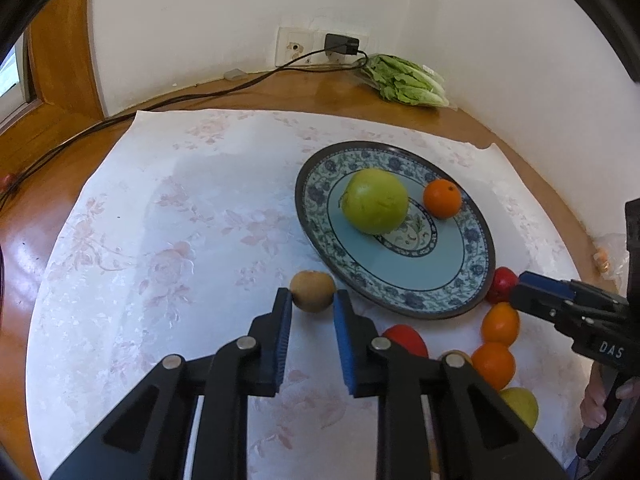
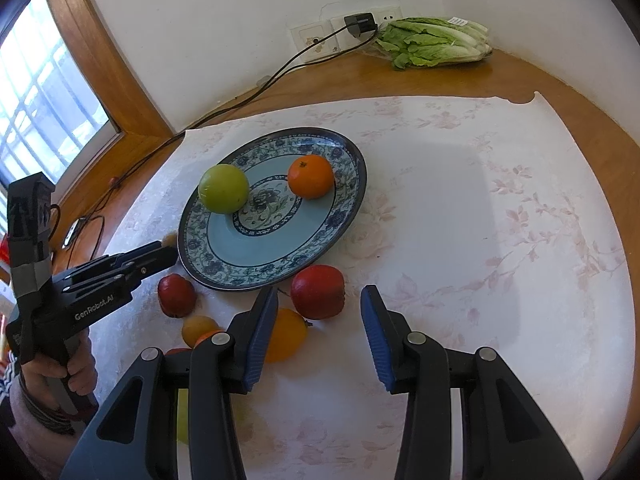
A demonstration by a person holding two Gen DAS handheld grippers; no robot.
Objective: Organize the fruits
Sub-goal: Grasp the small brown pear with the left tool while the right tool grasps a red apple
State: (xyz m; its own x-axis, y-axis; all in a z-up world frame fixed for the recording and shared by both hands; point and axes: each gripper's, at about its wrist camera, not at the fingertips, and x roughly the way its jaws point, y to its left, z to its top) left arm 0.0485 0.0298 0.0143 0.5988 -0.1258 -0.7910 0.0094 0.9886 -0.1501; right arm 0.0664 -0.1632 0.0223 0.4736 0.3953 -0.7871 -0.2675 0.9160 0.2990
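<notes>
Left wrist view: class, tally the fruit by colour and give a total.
Green fruit: 1
Yellow-green fruit: 1
Orange fruits: 3
Red fruits: 2
Brown fruit: 1
Total: 8, leaving out a mostly hidden brownish bit.

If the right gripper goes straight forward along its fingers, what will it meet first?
Most likely the red apple lying just ahead of the open right gripper, a little toward its left finger. Beyond it is the rim of the blue patterned plate. Depth is unclear, so the fingers may reach the tablecloth first.
</notes>
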